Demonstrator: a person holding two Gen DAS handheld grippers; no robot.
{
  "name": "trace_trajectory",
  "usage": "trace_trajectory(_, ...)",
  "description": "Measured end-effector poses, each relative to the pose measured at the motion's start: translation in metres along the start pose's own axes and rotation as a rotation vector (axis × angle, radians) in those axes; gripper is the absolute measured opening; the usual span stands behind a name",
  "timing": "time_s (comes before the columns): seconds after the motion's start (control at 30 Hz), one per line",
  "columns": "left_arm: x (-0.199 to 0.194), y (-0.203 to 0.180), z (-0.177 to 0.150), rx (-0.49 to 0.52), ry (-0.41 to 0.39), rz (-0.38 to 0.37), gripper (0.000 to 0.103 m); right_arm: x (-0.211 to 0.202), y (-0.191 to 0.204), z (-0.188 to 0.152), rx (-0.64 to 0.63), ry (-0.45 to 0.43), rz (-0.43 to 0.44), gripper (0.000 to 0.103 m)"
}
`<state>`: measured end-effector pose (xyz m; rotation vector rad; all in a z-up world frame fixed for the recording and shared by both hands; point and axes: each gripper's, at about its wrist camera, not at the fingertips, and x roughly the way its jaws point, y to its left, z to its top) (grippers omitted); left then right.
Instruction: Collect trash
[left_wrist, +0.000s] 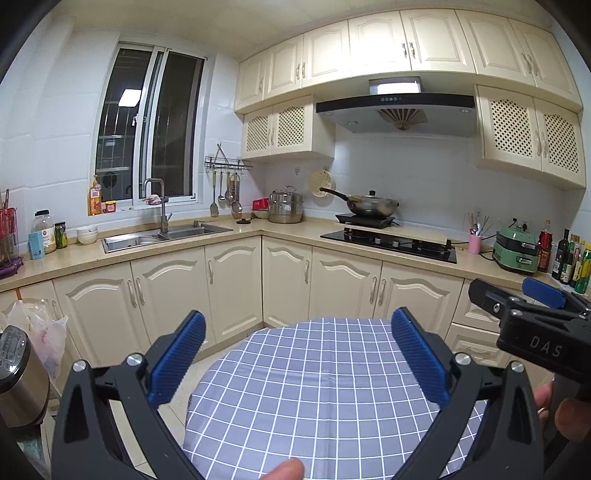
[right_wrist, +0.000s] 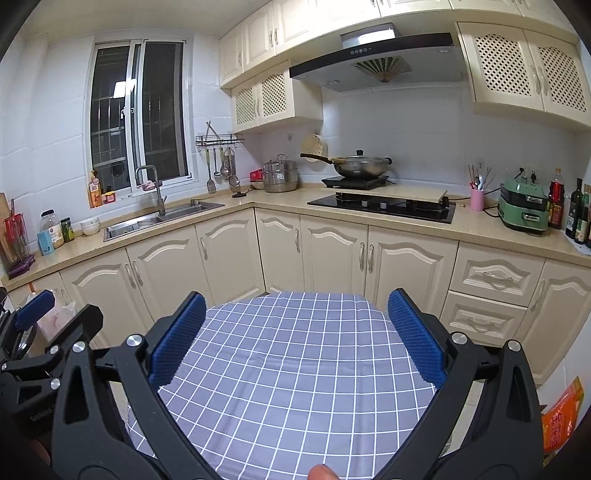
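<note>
Trash isn't obvious anywhere yet, honestly. Table (right_wrist: 295, 369) with the checked cloth sits right under both tools, looking bare. Only candidates: plastic bag (left_wrist: 40, 332) off the left gripper's (left_wrist: 299, 354) left, orange packet (right_wrist: 561, 417) low beside the right gripper (right_wrist: 295, 339). Both spread wide, holding nothing.

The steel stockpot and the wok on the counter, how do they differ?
The stockpot is tall and straight-sided; the wok is wide and shallow. The stockpot stands on the countertop in the corner, while the wok sits on a black induction plate. Only the wok has a long handle. Both are lidded shiny metal.
</note>
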<state>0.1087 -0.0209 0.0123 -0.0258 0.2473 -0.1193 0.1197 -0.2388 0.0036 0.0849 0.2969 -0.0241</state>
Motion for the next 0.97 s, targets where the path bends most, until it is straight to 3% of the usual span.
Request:
trace_trajectory(0.47,-0.011,0.008,0.009,-0.005,-0.026,0.053,0.099,0.001,0.008,0.001,-0.009,-0.003,0.007,0.097)
trace_trajectory(0.97,-0.013,0.006,0.010,-0.005,-0.031,0.052,0.099,0.004,0.006,0.002,-0.006,0.004,0.015,0.097)
